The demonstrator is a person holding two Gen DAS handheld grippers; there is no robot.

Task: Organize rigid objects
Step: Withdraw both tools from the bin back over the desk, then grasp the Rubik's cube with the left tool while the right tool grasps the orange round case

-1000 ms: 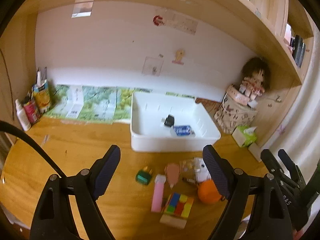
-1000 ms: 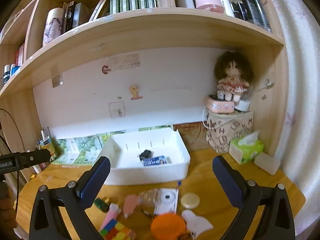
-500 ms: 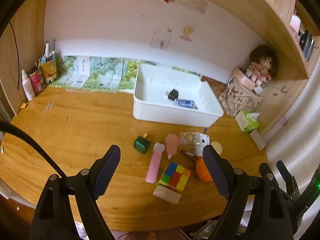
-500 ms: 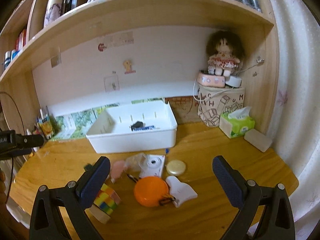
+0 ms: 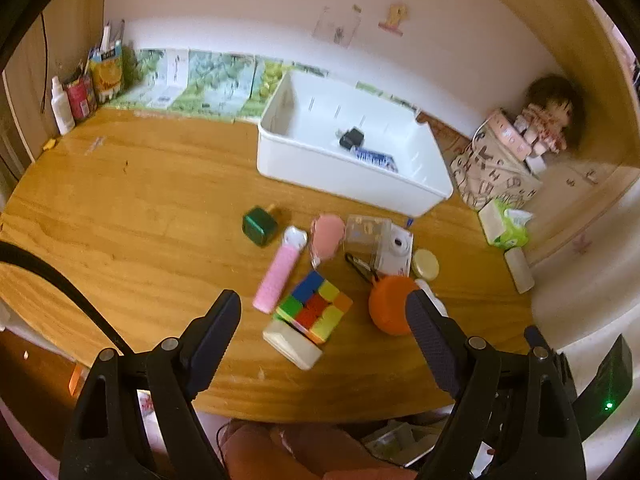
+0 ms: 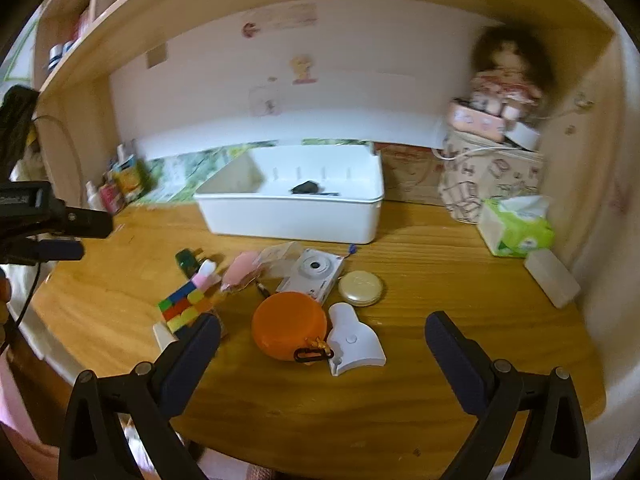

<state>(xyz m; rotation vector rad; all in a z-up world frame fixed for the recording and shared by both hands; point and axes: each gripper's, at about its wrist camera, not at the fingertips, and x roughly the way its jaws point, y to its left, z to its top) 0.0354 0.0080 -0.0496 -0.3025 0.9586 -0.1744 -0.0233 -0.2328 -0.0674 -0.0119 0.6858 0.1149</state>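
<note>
Hovering above wooden desk (image 5: 140,216): left gripper (image 5: 324,320) spread wide, nothing between jaws, colour cube (image 5: 314,306) just below. Right gripper (image 6: 322,338) likewise spread, empty, over orange round case (image 6: 288,324) and white scoop-shaped piece (image 6: 354,338). Cluster near front edge: pink stick (image 5: 280,268), green block (image 5: 260,226), white toy camera (image 6: 314,270), cream round tin (image 6: 360,288). White bin (image 5: 348,172) behind cluster holds small black item (image 5: 352,138) and blue packet (image 5: 376,158).
</note>
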